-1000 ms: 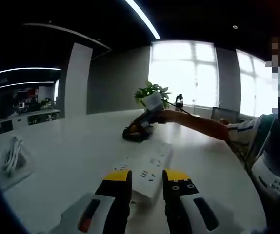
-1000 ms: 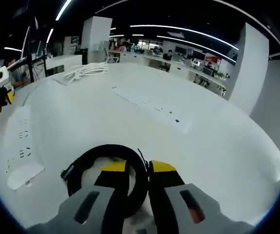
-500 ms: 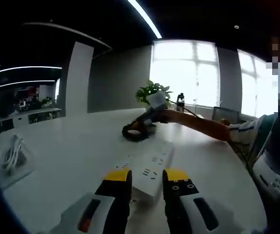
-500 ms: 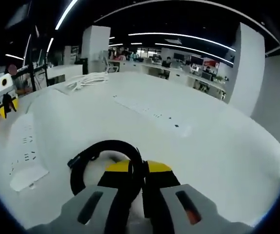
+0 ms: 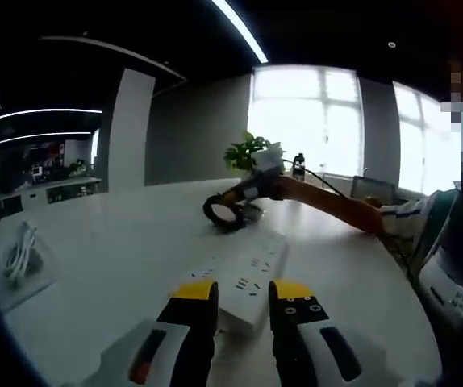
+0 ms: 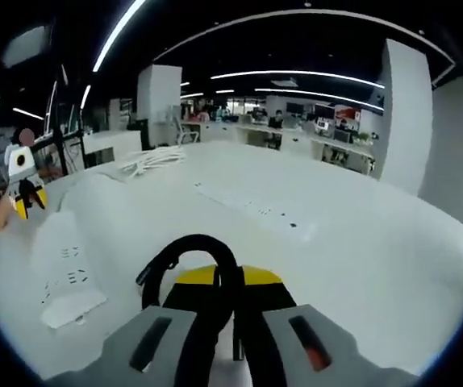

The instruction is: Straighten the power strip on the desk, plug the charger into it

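The white power strip [image 5: 248,272] lies on the white desk [image 5: 118,258], its near end between the jaws of my left gripper [image 5: 244,294], which is open. Beyond the strip, my right gripper [image 5: 252,187] holds the charger's black coiled cable [image 5: 224,213] raised off the desk. In the right gripper view, my right gripper [image 6: 227,278] is shut on that black coil [image 6: 185,251], which loops up over its left jaw. The power strip [image 6: 64,274] lies to the left, with the left gripper [image 6: 23,187] behind it.
A person's arm [image 5: 332,205] reaches in from the right. A potted plant [image 5: 249,151] and a dark bottle [image 5: 298,168] stand by the window. White cable bundles [image 5: 18,251] [image 6: 152,158] lie at the desk's edge. A built-in socket row [image 6: 252,211] runs across the desk.
My right gripper has shut on the black coil and lifted it off the desk. The left gripper and the power strip have stayed in place.
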Demonstrator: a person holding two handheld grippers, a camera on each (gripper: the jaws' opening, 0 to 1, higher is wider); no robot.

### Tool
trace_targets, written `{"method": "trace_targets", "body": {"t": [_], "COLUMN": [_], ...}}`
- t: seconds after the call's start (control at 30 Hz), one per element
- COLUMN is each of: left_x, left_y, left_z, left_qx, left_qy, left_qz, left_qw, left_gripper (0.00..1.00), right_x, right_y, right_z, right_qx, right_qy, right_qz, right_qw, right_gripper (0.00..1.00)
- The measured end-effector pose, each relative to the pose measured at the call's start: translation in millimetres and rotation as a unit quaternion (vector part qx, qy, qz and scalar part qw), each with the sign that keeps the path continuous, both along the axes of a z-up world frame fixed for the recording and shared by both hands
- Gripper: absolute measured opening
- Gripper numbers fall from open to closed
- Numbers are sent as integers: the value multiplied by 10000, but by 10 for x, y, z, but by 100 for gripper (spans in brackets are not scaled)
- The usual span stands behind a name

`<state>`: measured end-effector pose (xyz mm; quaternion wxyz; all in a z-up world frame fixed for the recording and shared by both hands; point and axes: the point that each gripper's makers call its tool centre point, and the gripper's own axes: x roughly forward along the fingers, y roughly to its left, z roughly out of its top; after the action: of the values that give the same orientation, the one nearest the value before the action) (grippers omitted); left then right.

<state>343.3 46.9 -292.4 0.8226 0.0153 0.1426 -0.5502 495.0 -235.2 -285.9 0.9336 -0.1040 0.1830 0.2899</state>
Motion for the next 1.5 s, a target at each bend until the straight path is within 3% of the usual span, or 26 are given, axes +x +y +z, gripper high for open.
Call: {"method": "trace_targets", "body": {"t": [0.37,0.77,1.07,1.5], "left_x": [-14,-12,-3,-35], "left_y": [-11,-5,-10,-40], "left_z": [-25,-3,-8,-21], "left_qx": [9,-17,-28,-63], "left_qy": [9,-11,12,32], "left_qz": [-1,6,-6,-40], "left_qw": [10000,10000,10000,10000], "left_gripper": [25,24,25,24], "right_x": [-205,-617,-666,-741], "right_y": [21,134,-8,-65], "right_z": [216,378,555,671], "right_qx": [787,1276,1642,2133], "right_qy": [-159,-372,-508,-646], "right_qz": [95,192,221,276], "right_qw": [9967,9909,9849,9745], "right_gripper": [7,6,6,6]}}
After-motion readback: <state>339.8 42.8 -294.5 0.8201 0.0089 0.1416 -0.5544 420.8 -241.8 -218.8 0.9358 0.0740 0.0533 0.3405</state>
